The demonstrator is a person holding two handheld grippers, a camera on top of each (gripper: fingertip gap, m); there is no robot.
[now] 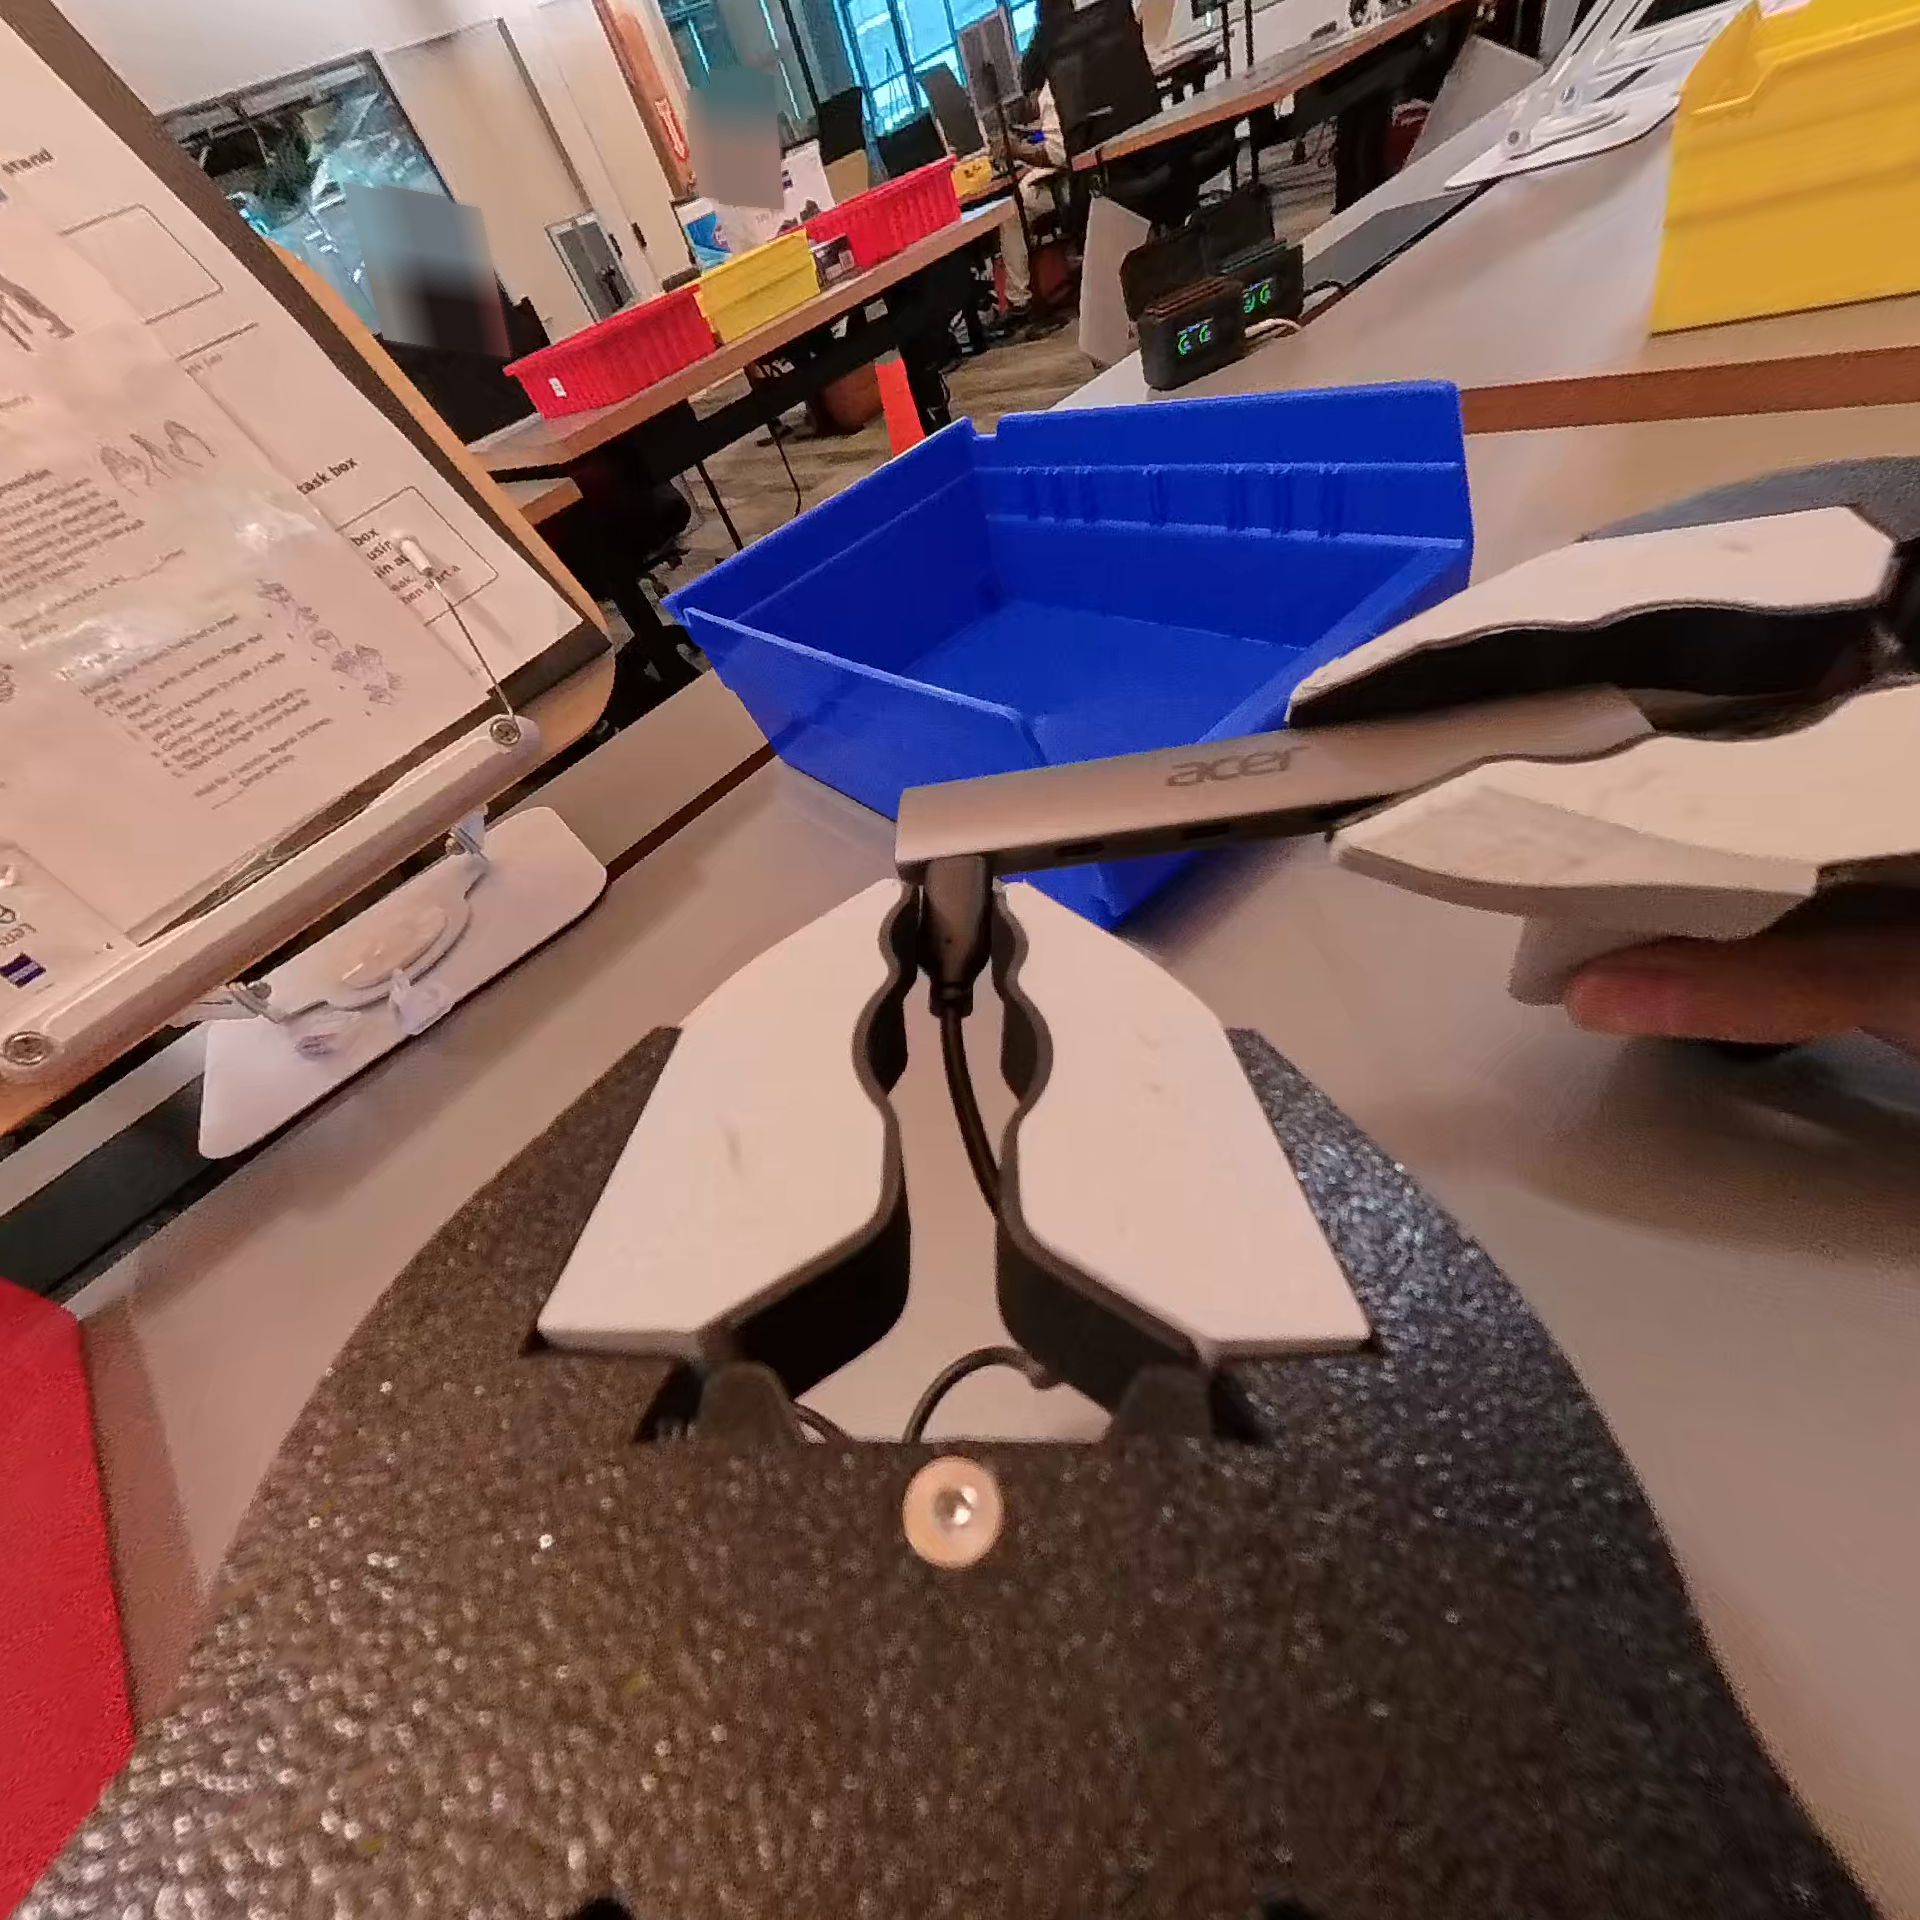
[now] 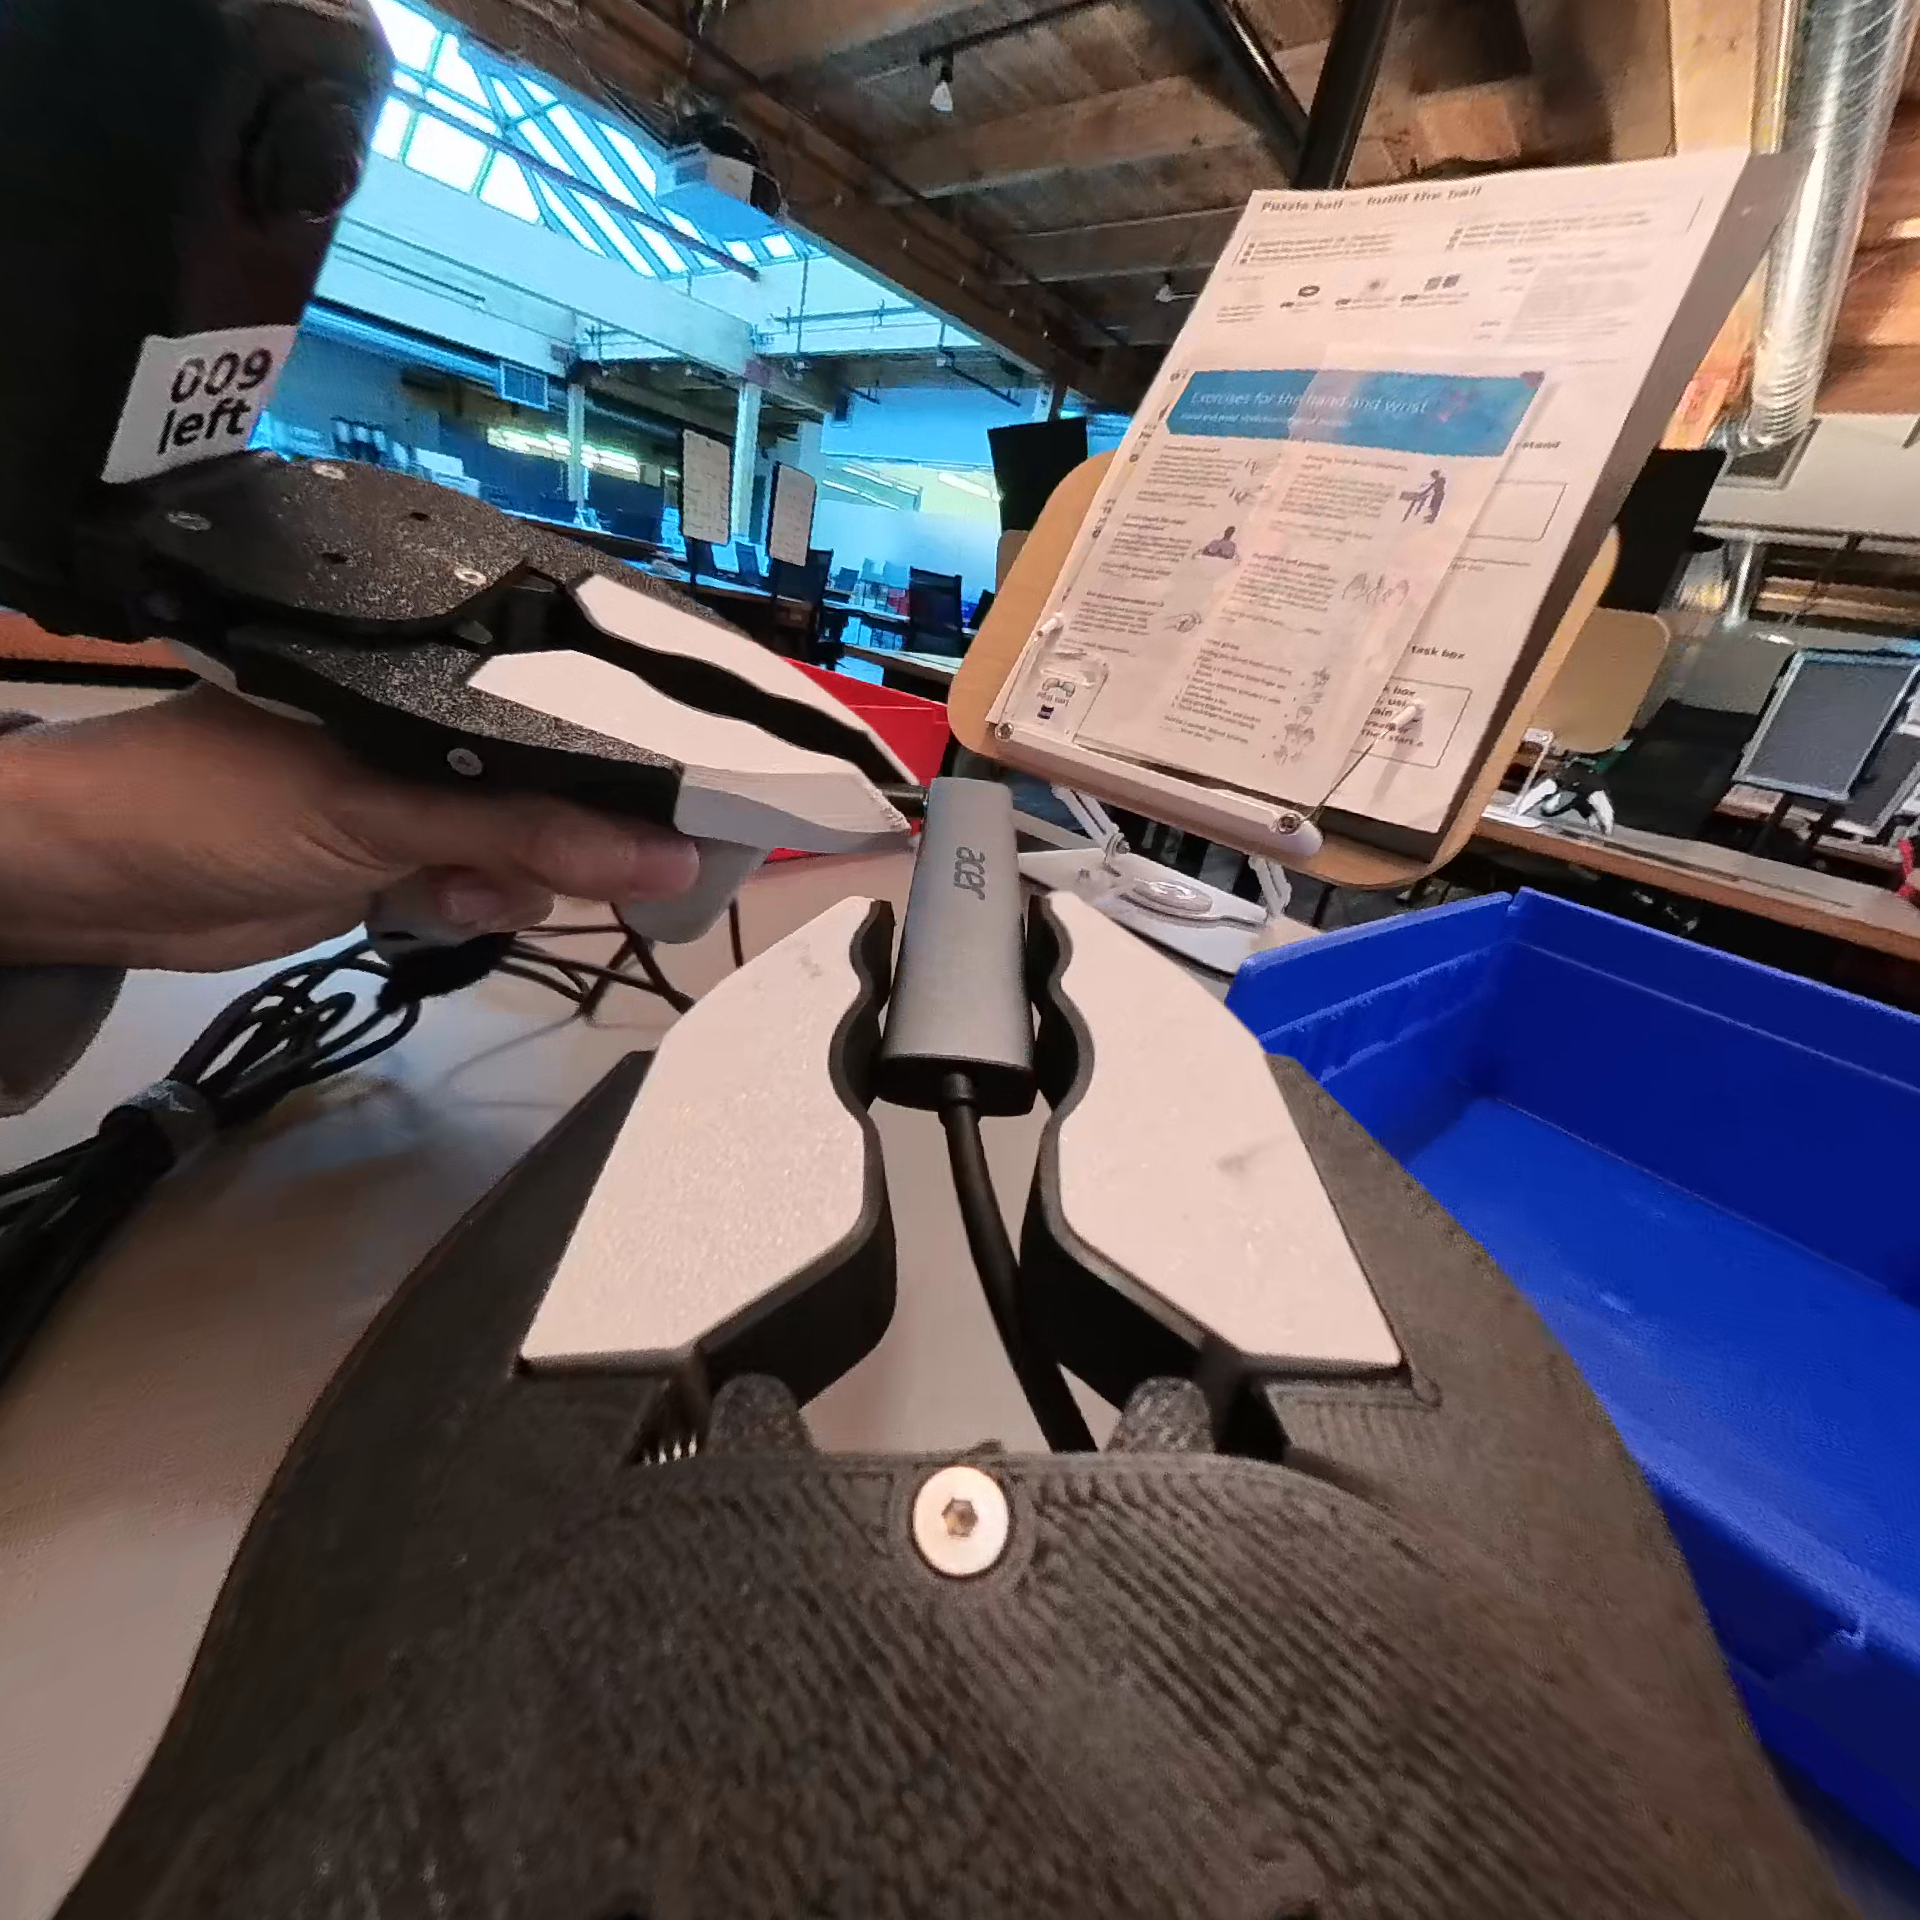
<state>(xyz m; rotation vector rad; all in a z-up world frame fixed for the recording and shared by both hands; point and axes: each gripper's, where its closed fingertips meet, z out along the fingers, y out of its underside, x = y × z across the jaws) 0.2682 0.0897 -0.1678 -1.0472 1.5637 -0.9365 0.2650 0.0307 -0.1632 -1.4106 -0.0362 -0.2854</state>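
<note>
Looking across a grey worktop (image 1: 1455,1195) running under everything. Standing on it at the left: a tilted document stand (image 1: 208,520) carrying printed sheets behind a clear cover. Sitting near the middle, just beyond both tools: a blue bin (image 1: 1091,644), open at the top and showing only its own floor and ribbed walls. Poking into the lower left corner: a red bin (image 1: 42,1507). Resting well apart at the far right: a yellow bin (image 1: 1797,177).

Clamping a slim grey hub (image 2: 961,956) by its long sides with the right hand-held gripper (image 2: 961,925), jaws drawn in tight. Carrying it in the air above the worktop, just in front of the blue bin, with the long axis pointing toward the document stand. Trailing back from the hub's near end, between the fingers: a black lead (image 2: 997,1226).

Pinching a black plug (image 1: 951,940) between the closed tips of the left hand-held gripper (image 1: 951,914), with a thin cable (image 1: 971,1122) curving back from it. Meeting the hub's side face at its far end with the plug's tip; not possible to tell whether seated in a port.

Wrapping around the left tool's handle: a person's hand (image 2: 312,831). Lying on the worktop beneath that hand: a loose bundle of dark cables (image 2: 260,1029).
</note>
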